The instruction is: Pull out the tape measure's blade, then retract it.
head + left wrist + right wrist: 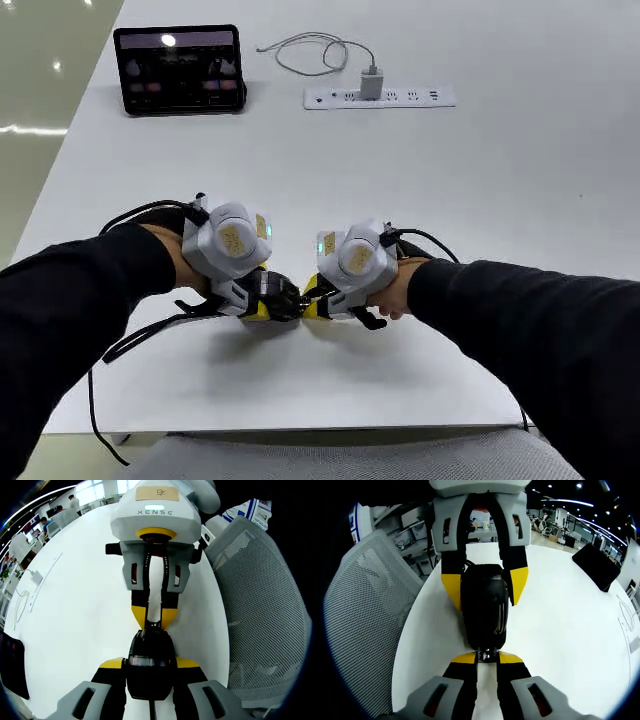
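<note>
While the left gripper (150, 663) clamped its jaws against both sides of the black tape measure (484, 605) at the near edge of the white table (450, 200), the right gripper (486, 658) faced it, jaws nearly closed, pinching the blade's end hook (487, 652) right at the case.
</note>
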`<state>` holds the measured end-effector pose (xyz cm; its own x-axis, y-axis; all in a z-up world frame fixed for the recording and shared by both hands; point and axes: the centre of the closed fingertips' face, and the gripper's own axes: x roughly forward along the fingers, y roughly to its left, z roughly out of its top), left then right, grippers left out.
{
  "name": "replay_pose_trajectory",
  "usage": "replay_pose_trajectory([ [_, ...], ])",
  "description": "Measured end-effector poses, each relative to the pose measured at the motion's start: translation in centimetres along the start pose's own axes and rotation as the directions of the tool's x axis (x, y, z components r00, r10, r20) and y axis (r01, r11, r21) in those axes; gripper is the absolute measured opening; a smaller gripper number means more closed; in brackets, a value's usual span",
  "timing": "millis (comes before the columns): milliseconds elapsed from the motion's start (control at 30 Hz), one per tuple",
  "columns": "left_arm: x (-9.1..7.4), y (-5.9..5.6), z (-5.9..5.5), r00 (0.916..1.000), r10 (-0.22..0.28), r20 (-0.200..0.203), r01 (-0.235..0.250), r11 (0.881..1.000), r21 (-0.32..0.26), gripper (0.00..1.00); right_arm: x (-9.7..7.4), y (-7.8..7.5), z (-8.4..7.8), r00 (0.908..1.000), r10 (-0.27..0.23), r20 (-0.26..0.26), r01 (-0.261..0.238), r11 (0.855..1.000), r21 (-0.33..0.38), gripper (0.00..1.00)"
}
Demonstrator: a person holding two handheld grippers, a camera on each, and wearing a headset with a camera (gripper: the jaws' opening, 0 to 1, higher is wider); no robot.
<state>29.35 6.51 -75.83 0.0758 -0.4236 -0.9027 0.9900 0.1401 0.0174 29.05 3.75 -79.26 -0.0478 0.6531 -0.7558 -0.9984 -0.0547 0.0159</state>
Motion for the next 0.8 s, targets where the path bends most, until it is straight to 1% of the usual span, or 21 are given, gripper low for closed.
replay_pose_trajectory([
  [400, 0.2, 0.1, 0.1, 1.0, -0.002, 0.005, 0.002, 1.0, 0.004, 0.32, -0.4, 0.1, -0.5, 1.0, -0.002, 0.0, 0.002, 1.0, 0.004, 0.09],
  [667, 0.1, 0.0, 0.1, 1.0, 0.001, 0.009, -0.001, 1.0, -0.001, 0.32, -0.8, 0.0, -1.1, 1.0, -0.006, 0.003, 0.006, 1.0, 0.025, 0.09],
  [800, 0.1, 0.0, 0.2, 0.9999, 0.003, 0.01, -0.003, 1.0, -0.005, 0.32, -0.8, 0.0, -1.1, 0.9999, -0.013, 0.0, 0.013, 0.999, 0.03, 0.09],
])
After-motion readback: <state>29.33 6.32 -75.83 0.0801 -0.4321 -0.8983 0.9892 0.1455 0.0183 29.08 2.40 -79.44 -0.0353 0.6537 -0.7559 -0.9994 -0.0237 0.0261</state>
